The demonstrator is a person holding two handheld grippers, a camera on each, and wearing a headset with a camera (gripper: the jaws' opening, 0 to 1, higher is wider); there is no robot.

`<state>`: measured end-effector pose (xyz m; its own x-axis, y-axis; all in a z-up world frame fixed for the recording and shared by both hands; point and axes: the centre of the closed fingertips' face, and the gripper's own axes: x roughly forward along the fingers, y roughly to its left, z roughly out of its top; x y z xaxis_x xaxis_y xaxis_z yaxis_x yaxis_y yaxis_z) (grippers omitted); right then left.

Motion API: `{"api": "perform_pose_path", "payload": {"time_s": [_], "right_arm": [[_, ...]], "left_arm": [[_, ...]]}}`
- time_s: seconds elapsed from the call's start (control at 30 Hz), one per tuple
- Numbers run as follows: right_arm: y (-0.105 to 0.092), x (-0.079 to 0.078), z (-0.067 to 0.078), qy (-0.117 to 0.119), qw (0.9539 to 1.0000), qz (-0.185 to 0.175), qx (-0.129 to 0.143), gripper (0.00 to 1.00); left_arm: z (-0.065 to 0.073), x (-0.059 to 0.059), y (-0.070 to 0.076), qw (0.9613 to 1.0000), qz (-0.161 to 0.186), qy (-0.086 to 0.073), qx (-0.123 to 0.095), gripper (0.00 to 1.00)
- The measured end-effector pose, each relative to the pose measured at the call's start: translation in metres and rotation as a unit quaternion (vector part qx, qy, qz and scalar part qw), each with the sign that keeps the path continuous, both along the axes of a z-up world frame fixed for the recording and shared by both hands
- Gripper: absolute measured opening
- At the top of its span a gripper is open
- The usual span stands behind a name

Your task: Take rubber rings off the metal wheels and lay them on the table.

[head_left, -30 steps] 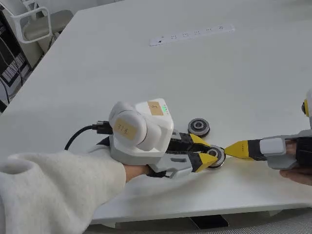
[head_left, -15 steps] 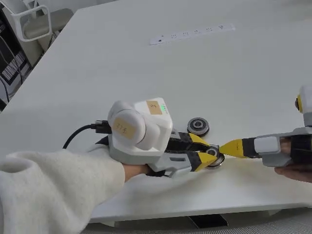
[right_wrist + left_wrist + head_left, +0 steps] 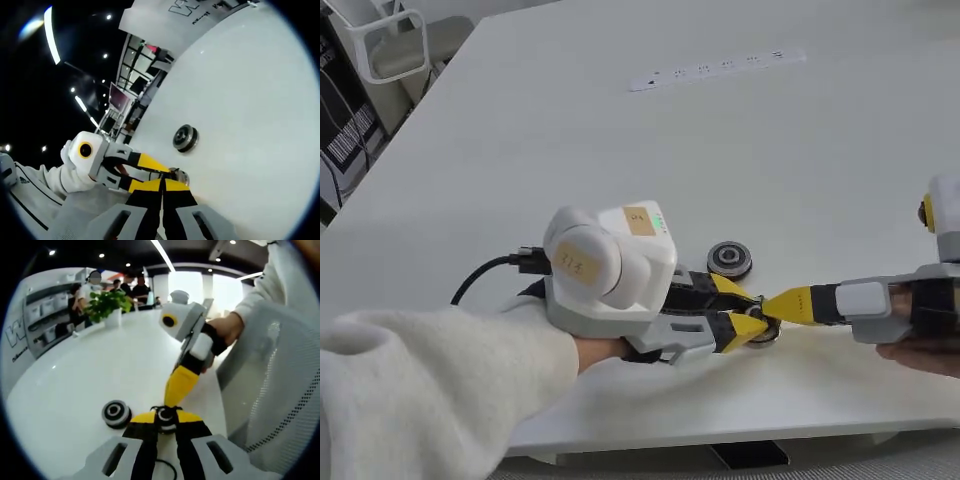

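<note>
rubber ring (image 3: pixel 161 410) pinched at the clamped wheel's rim

rubber ring work is centred on one metal wheel (image 3: pixel 761 326), which lies on the table (image 3: pixel 620 150) near its front edge. the left gripper (image 3: pixel 752 312) has its yellow jaws clamped on that wheel from either side, most likely to keep it from sliding or turning while the ring is peeled. the right gripper (image 3: pixel 778 304) comes in from the opposite side, jaws pressed together into one point that touches the wheel's rim between the left jaws. in the left gripper view a dark loop seems to lift off the rim right at that point, so the right tips may hold a bit of the ring, though it is too small to be sure. a second wheel (image 3: pixel 729 258) with its dark band on lies flat just beyond, apart from both grippers. the judgement: the peel has only begun.
</note>
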<state>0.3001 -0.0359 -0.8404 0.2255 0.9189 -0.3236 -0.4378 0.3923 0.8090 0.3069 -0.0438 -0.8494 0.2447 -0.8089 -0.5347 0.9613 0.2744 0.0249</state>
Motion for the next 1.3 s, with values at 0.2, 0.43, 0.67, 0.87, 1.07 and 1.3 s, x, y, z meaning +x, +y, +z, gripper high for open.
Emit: {"api": "perform_pose_path", "payload": {"time_s": [0.2, 0.43, 0.67, 0.87, 1.07, 1.3], "right_arm": [[0.002, -0.003, 0.004, 0.003, 0.9998, 0.007, 0.019, 0.00], [0.001, 0.002, 0.010, 0.008, 0.9993, -0.006, 0.037, 0.00], [-0.008, -0.004, -0.004, 0.002, 1.0000, 0.004, -0.003, 0.00], [-0.015, -0.008, -0.004, 0.002, 1.0000, 0.005, -0.006, 0.00], [-0.019, -0.011, -0.004, -0.003, 0.9998, 0.015, -0.015, 0.00], [-0.019, -0.012, 0.004, -0.008, 0.9997, 0.018, -0.011, 0.00]], "left_arm": [[0.000, 0.000, 0.000, 1.0000, -0.001, 0.002, -0.004, 0.13], [0.000, 0.000, -0.001, 1.0000, -0.003, 0.003, 0.000, 0.13], [0.001, -0.002, -0.001, 0.9999, 0.002, 0.002, 0.012, 0.14], [0.008, -0.011, 0.000, 0.9993, -0.007, 0.030, 0.020, 0.22], [0.029, -0.015, 0.005, 0.9997, -0.020, 0.001, 0.012, 0.24], [0.051, -0.014, 0.011, 0.9996, -0.011, -0.025, 0.006, 0.42]]}}
